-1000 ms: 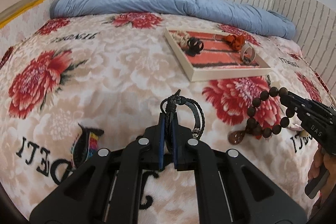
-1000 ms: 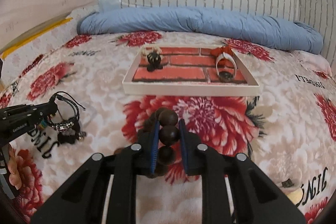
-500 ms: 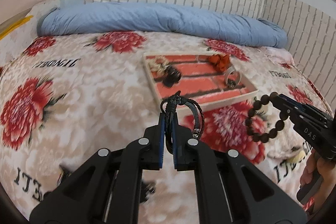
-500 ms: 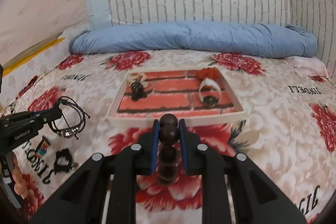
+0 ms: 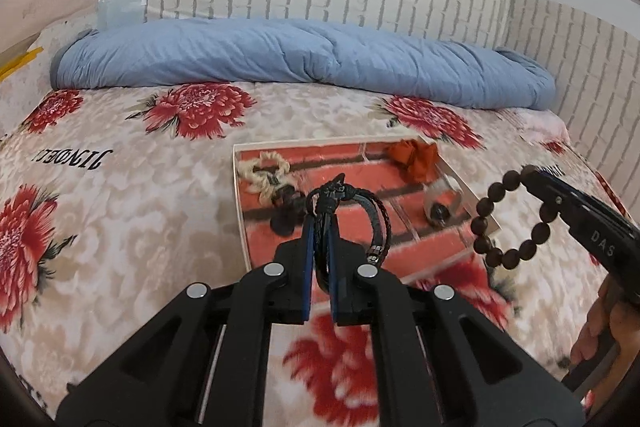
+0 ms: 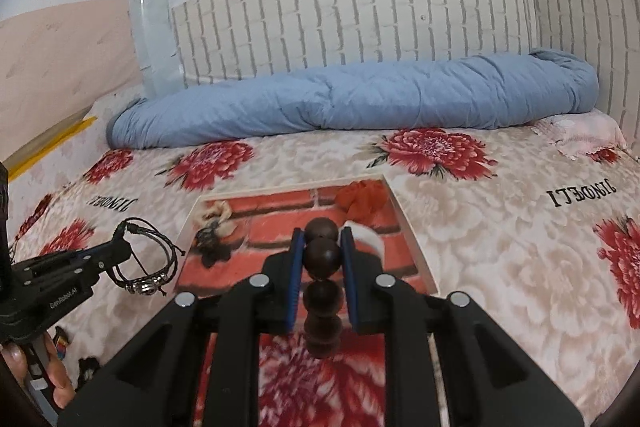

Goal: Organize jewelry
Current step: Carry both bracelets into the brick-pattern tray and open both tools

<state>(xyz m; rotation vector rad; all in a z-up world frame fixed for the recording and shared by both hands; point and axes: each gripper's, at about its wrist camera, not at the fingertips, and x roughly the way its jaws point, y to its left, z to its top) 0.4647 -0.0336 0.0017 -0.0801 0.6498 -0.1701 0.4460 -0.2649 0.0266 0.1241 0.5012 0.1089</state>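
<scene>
From the left wrist, the left tongs (image 5: 320, 227) pinch the limp, light black cord bracelet (image 5: 352, 207) over the tray (image 5: 241, 227), while from the right wrist, the right tongs (image 6: 322, 247) clamp one hard, slippery bead of the wooden bead bracelet (image 6: 322, 255), the rest dangling toward six o'clock.

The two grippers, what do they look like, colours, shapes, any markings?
Both are black plastic, with angular open-frame arms and round silver fasteners at the joints. The left gripper and the right gripper have flat fingers faced with blue pads. Seen side-on, the right one bears white letters "DAS" and the left one a small white label. No cables or sleeves show.
</scene>
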